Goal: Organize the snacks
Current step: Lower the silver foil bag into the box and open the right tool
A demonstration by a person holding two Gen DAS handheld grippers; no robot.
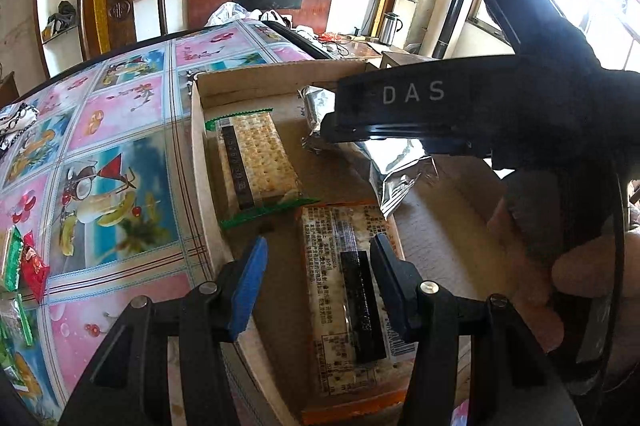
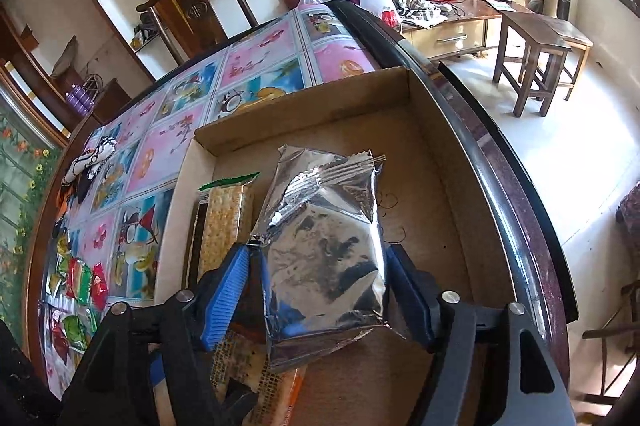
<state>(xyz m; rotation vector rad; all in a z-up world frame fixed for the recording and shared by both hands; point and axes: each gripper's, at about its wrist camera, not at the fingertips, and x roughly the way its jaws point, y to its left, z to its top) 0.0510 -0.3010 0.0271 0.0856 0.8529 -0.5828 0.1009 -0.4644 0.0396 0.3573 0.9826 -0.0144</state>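
Observation:
An open cardboard box (image 1: 198,146) sits on the table. A green-edged cracker pack (image 1: 256,158) lies along its left wall. Nearer to me lies an orange-edged cracker pack (image 1: 344,290). My left gripper (image 1: 318,284) hovers open over that pack, and its blue pads do not press on it. A silver foil pack (image 2: 324,250) rests in the box (image 2: 304,106), partly over the crackers (image 2: 224,214). My right gripper (image 2: 318,292) straddles it open, with a gap at the left pad. In the left wrist view the foil pack (image 1: 400,166) shows below the right gripper's black body (image 1: 400,106).
Several small red and green snack packets (image 2: 80,278) lie on the flowery tablecloth (image 1: 120,154) left of the box. The dark table edge (image 2: 500,166) runs close along the box's right side. A wooden chair (image 2: 192,6) stands behind the table, and stools (image 2: 536,58) stand on the floor at the right.

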